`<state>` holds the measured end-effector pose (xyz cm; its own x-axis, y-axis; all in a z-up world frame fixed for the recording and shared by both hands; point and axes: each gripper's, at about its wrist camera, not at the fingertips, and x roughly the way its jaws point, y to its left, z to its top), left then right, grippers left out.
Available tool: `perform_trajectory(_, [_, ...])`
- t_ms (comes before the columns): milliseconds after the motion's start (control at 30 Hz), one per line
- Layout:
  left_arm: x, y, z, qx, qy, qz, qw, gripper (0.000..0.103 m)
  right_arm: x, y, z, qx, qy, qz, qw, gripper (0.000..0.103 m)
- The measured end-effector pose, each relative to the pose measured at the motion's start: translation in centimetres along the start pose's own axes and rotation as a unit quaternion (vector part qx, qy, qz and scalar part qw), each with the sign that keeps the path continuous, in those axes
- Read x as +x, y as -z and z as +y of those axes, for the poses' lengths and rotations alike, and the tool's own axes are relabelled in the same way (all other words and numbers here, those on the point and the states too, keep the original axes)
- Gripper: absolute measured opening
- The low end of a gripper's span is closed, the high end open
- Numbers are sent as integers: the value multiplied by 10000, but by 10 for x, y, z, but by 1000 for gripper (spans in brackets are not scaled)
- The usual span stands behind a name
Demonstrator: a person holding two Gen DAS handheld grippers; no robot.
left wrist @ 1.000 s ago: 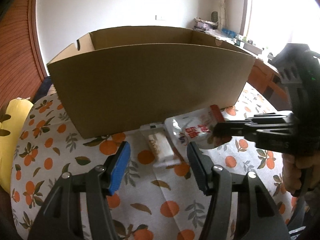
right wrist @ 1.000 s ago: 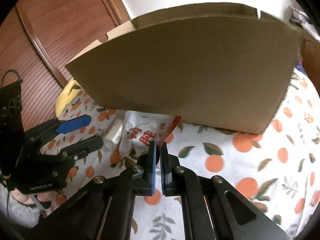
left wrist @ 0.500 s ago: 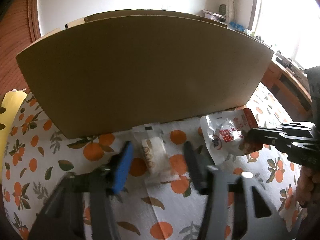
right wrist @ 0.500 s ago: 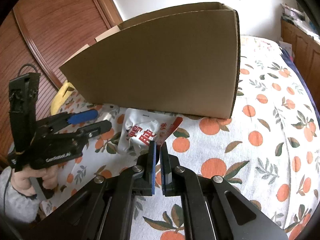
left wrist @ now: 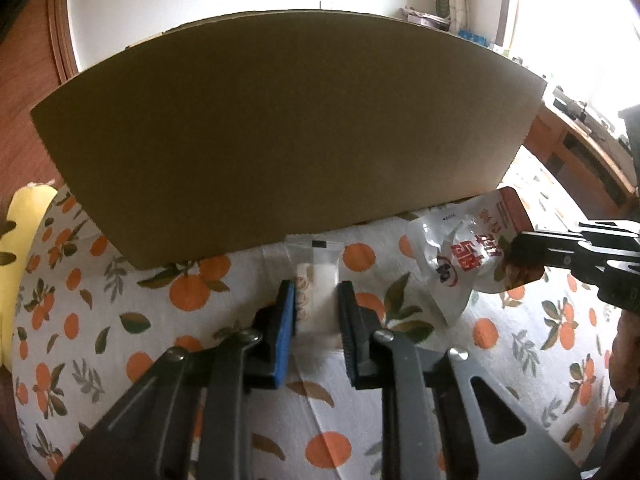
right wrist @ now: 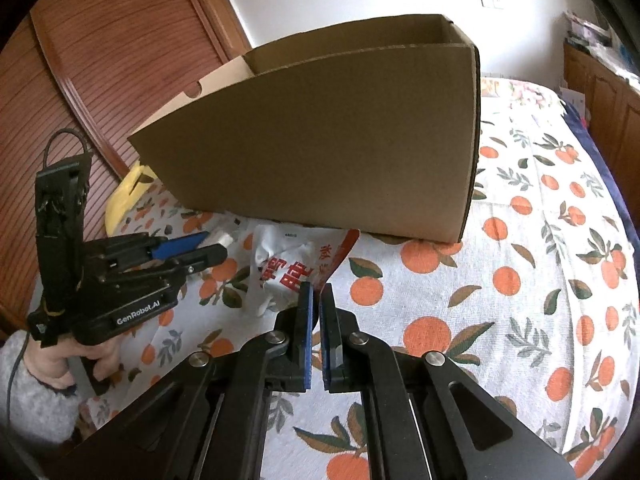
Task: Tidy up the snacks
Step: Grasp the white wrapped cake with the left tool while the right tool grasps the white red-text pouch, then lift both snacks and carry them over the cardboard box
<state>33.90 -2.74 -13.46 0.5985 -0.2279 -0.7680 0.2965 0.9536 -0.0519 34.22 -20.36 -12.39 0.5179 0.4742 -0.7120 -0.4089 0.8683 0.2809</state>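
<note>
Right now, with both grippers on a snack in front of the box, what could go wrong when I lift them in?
1. The right gripper pinches only a corner of the crumpled white pouch; it may swing or slip out.
2. The cardboard box has a tall front wall right behind both snacks, so a low lift could catch on it.
3. The left gripper brackets the small white packet near its end; it could tilt.

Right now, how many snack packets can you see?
2: a small white packet between the left fingers, and a red-and-white pouch pinched by the right gripper. The box may hide more.
</note>
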Motion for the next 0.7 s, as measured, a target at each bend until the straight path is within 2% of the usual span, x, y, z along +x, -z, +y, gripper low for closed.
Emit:
perform_trajectory(400, [-55,3,-5,147,82,-358,9992,19,-25,-9,24,-353,238,-31,9991,0])
perform_trajectory(700, [-95,-11,-2,211,80,-705,9973,19,-63,-19,37,-543,401,-294,9973,0])
